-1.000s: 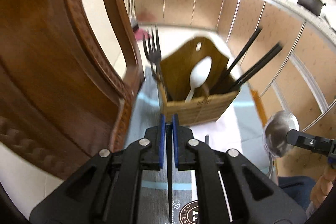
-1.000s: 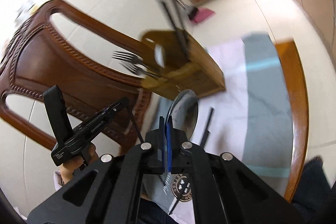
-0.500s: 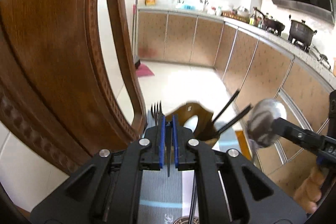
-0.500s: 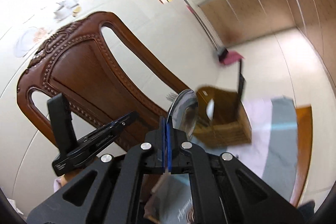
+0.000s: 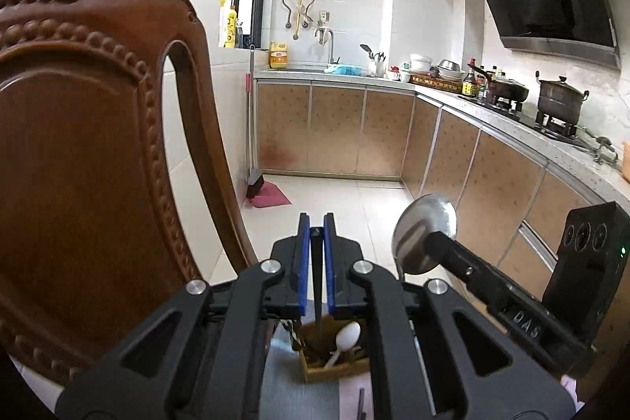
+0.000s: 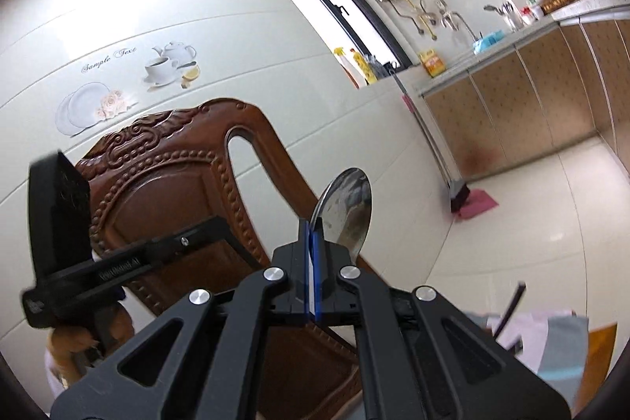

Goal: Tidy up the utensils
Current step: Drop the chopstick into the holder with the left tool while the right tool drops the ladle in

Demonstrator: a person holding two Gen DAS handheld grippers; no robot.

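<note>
both grippers have risen since a second ago, the wooden utensil box (image 5: 334, 367) now low beneath them. left gripper (image 5: 316, 223) pinches a thin dark chopstick (image 5: 316, 286). right gripper (image 6: 314, 227) clamps the shiny, round-bowled steel spoon (image 6: 348, 211), its bowl jutting past the fingertips.

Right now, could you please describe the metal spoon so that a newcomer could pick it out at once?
Start from the carved wooden chair back; just right of it the right gripper is raised. The metal spoon sticks out from its shut jaws. Its broad, shiny steel bowl sets it apart from the small white spoon in the wooden utensil holder.
</note>
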